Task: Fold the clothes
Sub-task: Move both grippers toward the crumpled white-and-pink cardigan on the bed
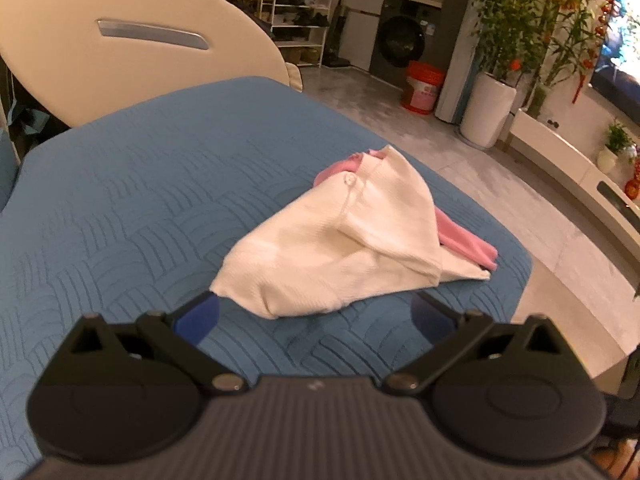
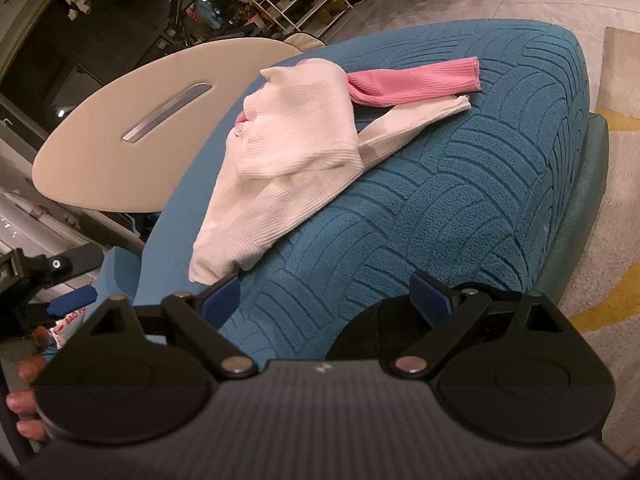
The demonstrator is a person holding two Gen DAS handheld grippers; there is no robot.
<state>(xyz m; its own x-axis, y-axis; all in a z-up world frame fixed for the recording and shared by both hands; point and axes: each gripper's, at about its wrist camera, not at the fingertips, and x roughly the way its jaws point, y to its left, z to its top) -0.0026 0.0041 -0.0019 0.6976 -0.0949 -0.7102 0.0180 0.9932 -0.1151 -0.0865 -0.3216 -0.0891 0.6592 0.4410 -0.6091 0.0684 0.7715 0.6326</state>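
With both your left gripper (image 1: 314, 312) and right gripper (image 2: 326, 294) spread wide and empty, grabbing the white-and-pink sweater (image 1: 344, 240) near the blue cushion's (image 1: 120, 208) edge could drag it off.

The garment (image 1: 352, 240) is cream-white with a fine ribbed knit, and it has pink ribbed sleeves (image 2: 416, 84) and pink showing at its far edge. It lies on a blue cover (image 1: 140, 208) embossed with a pattern of overlapping arcs, like fish scales. The left tool (image 1: 316, 312) is black with blue pads, and the right tool (image 2: 326, 292) is the same. The chair back (image 1: 120, 32) at far left is cream with a silver slot. A bucket (image 1: 424, 88) on the grey floor is orange.
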